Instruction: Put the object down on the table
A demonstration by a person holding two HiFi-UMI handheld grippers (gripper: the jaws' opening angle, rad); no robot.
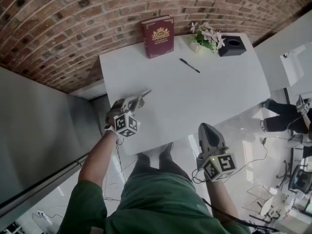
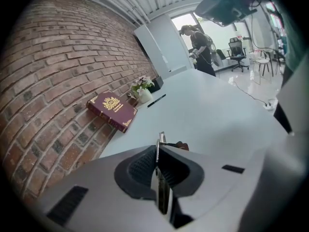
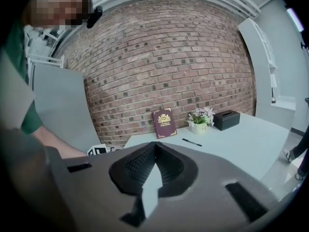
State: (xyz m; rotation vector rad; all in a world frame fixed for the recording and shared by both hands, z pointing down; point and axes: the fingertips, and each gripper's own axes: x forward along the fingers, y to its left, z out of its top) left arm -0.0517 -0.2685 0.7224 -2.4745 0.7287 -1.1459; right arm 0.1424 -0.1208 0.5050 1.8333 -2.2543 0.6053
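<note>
My left gripper point(image 1: 137, 102) hovers over the near left part of the white table point(image 1: 219, 96), shut on a thin flat metal object point(image 1: 145, 94). That object points forward and right past the fingertips. In the left gripper view the metal object point(image 2: 161, 140) stands edge-on between the closed pads, with a small brown part beside its tip. My right gripper point(image 1: 205, 128) hangs off the table's front edge, above the floor. Its jaws meet in the right gripper view, where the right gripper point(image 3: 155, 145) holds nothing.
A maroon book point(image 1: 157, 36) leans on the brick wall at the back. A black pen point(image 1: 189, 65) lies in front of it. A flower pot point(image 1: 205, 39) and a black tissue box point(image 1: 232, 46) stand at the back right. A person point(image 1: 282, 116) stands beyond the table's right side.
</note>
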